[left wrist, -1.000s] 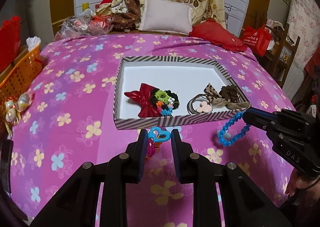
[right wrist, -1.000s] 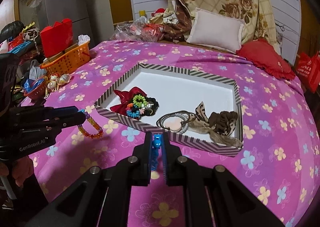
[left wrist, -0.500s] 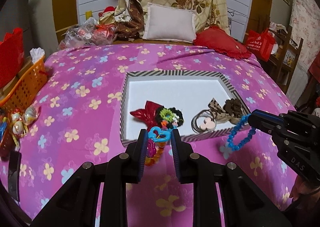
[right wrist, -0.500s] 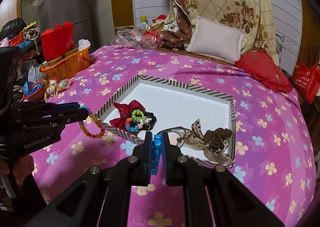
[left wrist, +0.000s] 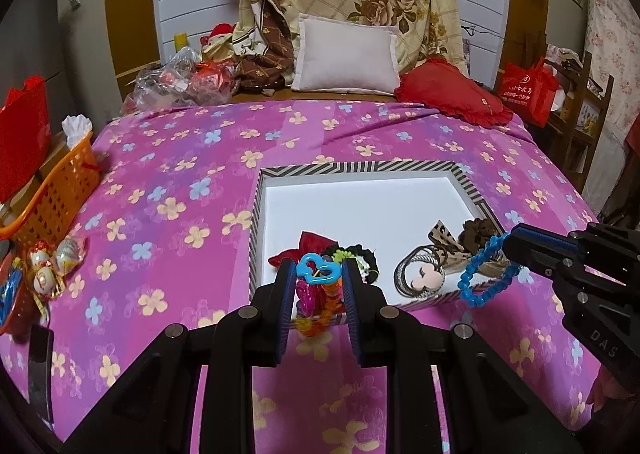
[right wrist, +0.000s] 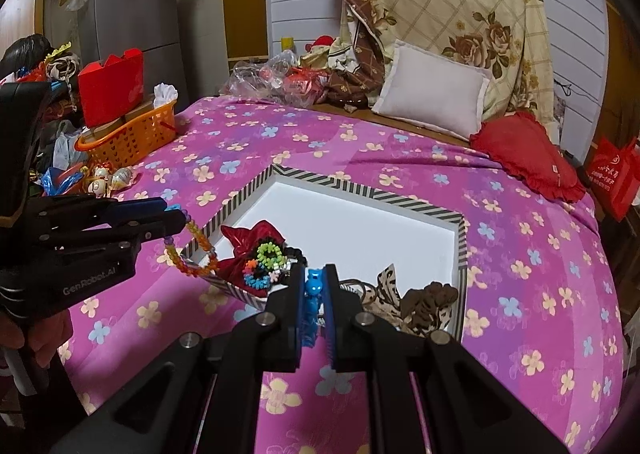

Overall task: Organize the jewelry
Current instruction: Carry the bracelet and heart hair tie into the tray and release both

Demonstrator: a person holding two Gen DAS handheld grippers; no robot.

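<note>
A striped box [left wrist: 360,167] with a white floor lies on the pink flowered bed; it also shows in the right wrist view [right wrist: 464,250]. In it lie a red bow [left wrist: 316,244], a beaded hair tie [right wrist: 266,260], a grey hair tie [left wrist: 420,276] and a brown scrunchie [left wrist: 478,230]. My left gripper [left wrist: 318,278] is shut on a multicoloured bead bracelet [left wrist: 320,302] with a blue heart, above the box's near edge. My right gripper [right wrist: 314,288] is shut on a blue bead bracelet [left wrist: 482,274], which hangs over the box's near right corner.
An orange basket [left wrist: 60,193] and wrapped sweets [left wrist: 48,266] sit at the bed's left edge. A white pillow [left wrist: 346,53], a red cushion [left wrist: 452,93] and plastic bags [left wrist: 180,77] lie at the head. A red bag [left wrist: 528,89] stands at the right.
Both grippers have risen and moved forward with their bracelets, from over the bedspread in front of the box to above its near edge.
</note>
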